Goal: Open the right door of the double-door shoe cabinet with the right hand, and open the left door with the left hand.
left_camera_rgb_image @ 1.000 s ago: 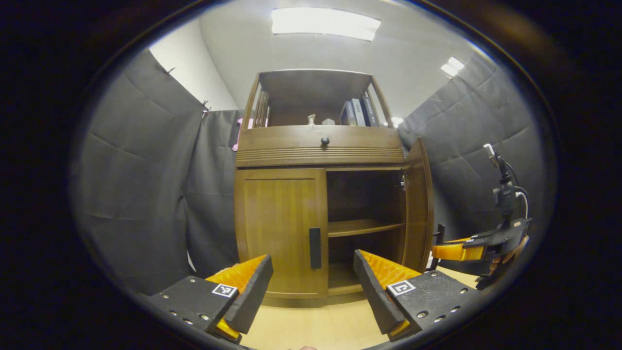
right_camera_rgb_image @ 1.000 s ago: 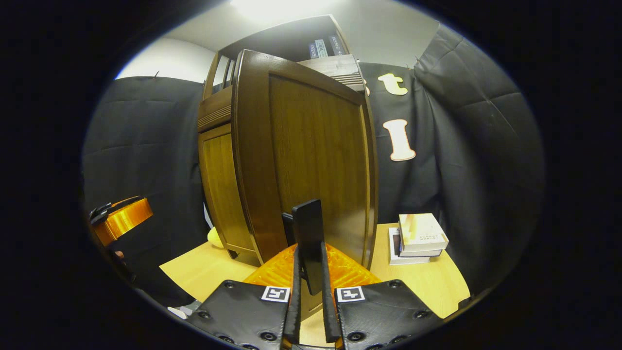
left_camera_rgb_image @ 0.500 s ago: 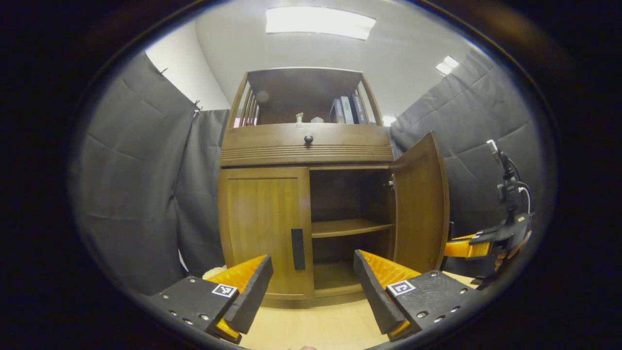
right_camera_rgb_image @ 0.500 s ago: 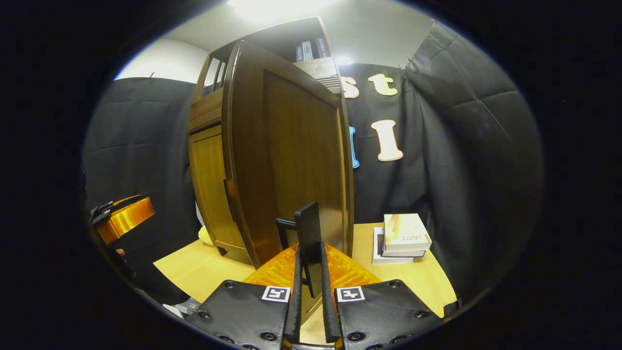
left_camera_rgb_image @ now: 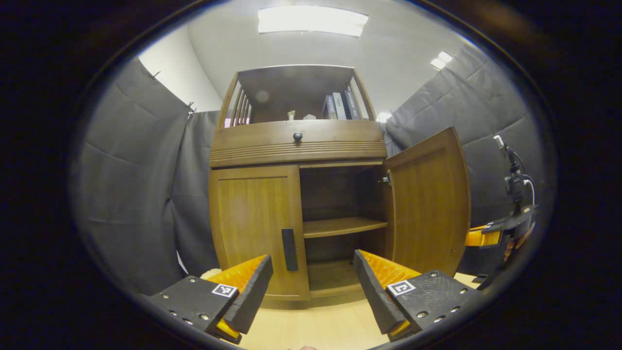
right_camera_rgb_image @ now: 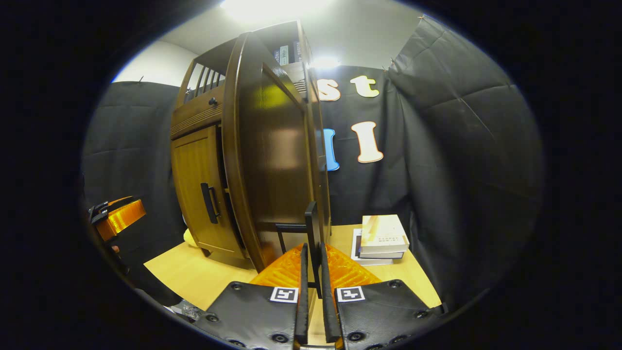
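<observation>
Halfway, by my reckoning: the right door (left_camera_rgb_image: pixel 427 204) stands swung wide at centre right of the left gripper view, baring a dark interior and one wooden shelf (left_camera_rgb_image: pixel 342 226), while the left door (left_camera_rgb_image: pixel 255 228) sits flush at centre left. The right gripper (right_camera_rgb_image: pixel 311 287) has its fingers pinched on the right door's handle (right_camera_rgb_image: pixel 311 233), a slim dark upright bar at bottom centre of the right gripper view. The left gripper (left_camera_rgb_image: pixel 311 284) gapes wide and holds nothing, short of the left door's handle (left_camera_rgb_image: pixel 289 249). The shoe cabinet (left_camera_rgb_image: pixel 296 141) is glossy brown wood, its doors gently bowed.
</observation>
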{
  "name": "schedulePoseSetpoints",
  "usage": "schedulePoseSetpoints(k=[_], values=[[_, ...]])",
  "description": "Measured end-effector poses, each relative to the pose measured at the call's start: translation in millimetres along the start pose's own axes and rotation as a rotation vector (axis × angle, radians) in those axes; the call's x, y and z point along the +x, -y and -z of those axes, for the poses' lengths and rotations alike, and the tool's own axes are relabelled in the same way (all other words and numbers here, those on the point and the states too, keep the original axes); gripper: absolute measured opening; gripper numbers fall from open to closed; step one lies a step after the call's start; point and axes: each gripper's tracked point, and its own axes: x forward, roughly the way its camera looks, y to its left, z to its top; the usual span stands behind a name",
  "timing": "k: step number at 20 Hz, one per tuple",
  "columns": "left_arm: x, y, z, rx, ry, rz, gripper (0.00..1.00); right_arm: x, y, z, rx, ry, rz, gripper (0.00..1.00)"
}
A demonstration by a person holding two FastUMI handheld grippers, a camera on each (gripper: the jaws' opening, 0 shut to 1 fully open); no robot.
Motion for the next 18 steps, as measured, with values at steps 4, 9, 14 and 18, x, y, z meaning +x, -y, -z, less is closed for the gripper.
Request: schedulePoseSetpoints(k=[4,9,14,18], values=[[7,4,4,0.008,-0.006,0.007,0.98,-12,9,-7,0.037,0.027,0.004,0.14],[29,-3,8,0.019,-0.008,0.002,0.98,-36,14,-15,0.000,0.063,0.068,0.24],[75,-21,16,0.017,-0.011,-0.018,0.98,-67,19,-38,-0.013,0.153,0.166,0.73],[114,-38,32,0.013,-0.027,-0.036,0.98,-94,18,-41,-0.035,0.183,0.231,0.97]])
